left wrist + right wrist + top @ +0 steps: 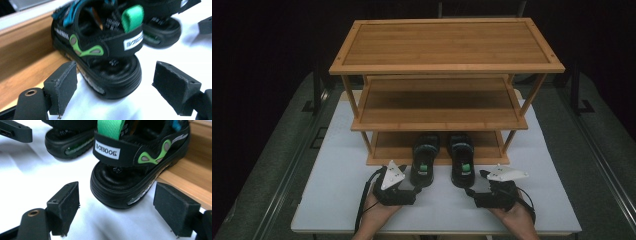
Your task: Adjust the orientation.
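Two black sandals sit side by side with toes on the rack's (447, 65) bottom shelf and heels hanging off it onto the white table (337, 165). The left sandal (424, 159) lies just ahead of my left claw (404, 177), the right sandal (461, 158) just ahead of my right claw (479, 182). Both claws are released, jaws spread wide and touching nothing.

In the left gripper view my left claw (115, 85) frames the heel of the left sandal (100, 55); in the right gripper view my right claw (116, 207) frames the heel of the right sandal (135, 162), with its neighbour (70, 140) farther off toward the other claw.

I judge these light: thick rubbery soles, ribbed at the edge, probably foam-cored and grippy rather than slick. The uppers are padded fabric straps with green plastic-looking accents and a white label on the heel strap. A green webbing loop (110, 127) stands up at each heel; it is soft and would fold under a pinch, so the shoe might swing from it.

The firmer hold, I think, is across the heel, with one jaw on each side of the sole. The sole looks stiff enough to resist squeezing and nothing seems fragile.

The rack is smooth slatted bamboo, three tiers with raised rims, hard and probably slippery to a rubber sole only if lifted clear of the lip.
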### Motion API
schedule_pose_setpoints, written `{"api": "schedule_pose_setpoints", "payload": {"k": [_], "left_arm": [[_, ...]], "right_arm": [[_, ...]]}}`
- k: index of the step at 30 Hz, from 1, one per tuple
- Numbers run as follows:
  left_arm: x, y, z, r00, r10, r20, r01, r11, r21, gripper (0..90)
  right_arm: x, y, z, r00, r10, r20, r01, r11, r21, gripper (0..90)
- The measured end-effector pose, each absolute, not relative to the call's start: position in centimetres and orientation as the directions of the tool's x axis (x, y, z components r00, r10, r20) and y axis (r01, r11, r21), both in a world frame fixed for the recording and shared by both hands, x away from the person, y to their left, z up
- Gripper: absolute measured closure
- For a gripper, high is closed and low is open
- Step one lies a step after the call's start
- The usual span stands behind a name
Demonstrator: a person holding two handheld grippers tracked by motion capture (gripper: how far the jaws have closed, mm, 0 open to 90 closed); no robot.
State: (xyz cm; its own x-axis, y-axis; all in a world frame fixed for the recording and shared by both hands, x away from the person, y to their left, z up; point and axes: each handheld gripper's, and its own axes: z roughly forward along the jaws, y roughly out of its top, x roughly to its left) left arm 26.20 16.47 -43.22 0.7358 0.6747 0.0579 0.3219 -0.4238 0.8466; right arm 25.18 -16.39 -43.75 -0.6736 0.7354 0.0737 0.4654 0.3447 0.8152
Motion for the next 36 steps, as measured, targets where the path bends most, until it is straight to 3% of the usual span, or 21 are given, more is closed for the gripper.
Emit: {"api": "schedule_pose_setpoints", "payload": {"k": [9,13,18,36], "left_arm": [[27.0,15.8,-44.1,0.740,0.670,0.057,0.358,-0.464,0.810,20.8],[27.6,15.4,-44.5,0.753,0.657,0.041,0.380,-0.485,0.788,27.0],[27.6,15.4,-44.3,0.749,0.662,0.037,0.388,-0.482,0.786,28.2],[29.1,14.2,-43.0,0.746,0.665,0.039,0.368,-0.460,0.808,31.5]], "right_arm": [[26.0,-15.8,-44.4,-0.672,0.738,0.058,0.489,0.384,0.783,19.6],[26.3,-15.6,-44.6,-0.668,0.743,0.039,0.496,0.405,0.768,24.3],[26.6,-15.1,-44.8,-0.669,0.743,0.030,0.507,0.426,0.750,31.3],[28.0,-15.3,-42.6,-0.704,0.709,0.049,0.465,0.407,0.786,35.8]]}}
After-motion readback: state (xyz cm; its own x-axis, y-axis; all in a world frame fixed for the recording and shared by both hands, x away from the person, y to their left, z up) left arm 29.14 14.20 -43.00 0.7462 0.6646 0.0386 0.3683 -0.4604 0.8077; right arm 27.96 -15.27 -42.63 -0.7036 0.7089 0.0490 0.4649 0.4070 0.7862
